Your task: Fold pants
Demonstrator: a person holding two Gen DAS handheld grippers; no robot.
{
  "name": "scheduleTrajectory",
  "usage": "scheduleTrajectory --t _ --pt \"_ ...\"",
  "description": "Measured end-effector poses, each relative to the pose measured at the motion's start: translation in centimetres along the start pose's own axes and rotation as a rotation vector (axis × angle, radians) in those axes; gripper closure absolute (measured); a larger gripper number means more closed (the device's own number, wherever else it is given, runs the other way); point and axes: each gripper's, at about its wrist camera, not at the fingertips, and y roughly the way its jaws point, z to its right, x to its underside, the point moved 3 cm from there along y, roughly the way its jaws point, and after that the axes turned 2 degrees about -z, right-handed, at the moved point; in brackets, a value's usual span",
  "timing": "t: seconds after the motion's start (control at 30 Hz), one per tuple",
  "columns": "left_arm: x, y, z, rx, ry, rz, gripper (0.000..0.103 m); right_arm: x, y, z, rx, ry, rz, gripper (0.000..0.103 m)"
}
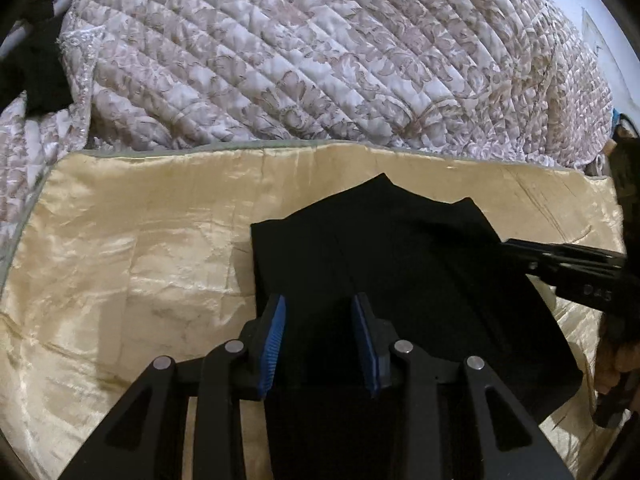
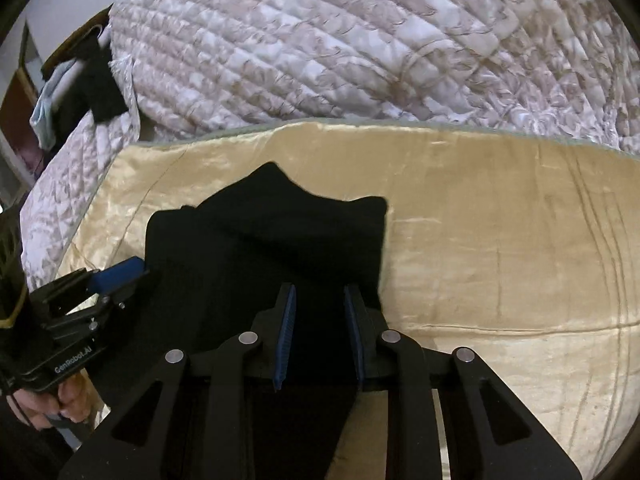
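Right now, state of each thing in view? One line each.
Black fabric pants: folded into a compact stack, lying flat on the sheet.
Shiny cream satin sheet: spread out, wrinkled.
Quilted floral bedspread: bunched behind the sheet.
Left gripper: fingers open, over the pants.
Right gripper: fingers open, over the pants.

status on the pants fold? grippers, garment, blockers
Left hand-held gripper open, right hand-held gripper open, both over black pants. Pants bunched on gold sheet. Nothing in the way.

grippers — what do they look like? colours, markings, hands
Both grippers, left and right, are black linkage frames with silver pivot pins and ribbed blue finger pads. White "GenRobot.AI" lettering marks the left one's body. Bare hand grips it.
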Motion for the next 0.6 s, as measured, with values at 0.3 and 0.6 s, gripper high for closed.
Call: scheduleTrajectory --t 0.3,0.6 --pt "2.9 -4.7 1.1 -0.001 -0.009 0.032 0.066 3.5 -4.9 -2.8 0.008 -0.044 0.04 0.077" --pt "7.0 -7.2 1.9 -0.012 -0.012 0.02 0.064 9.0 -7.9 -6.0 0.052 -0.117 0.063 0.074"
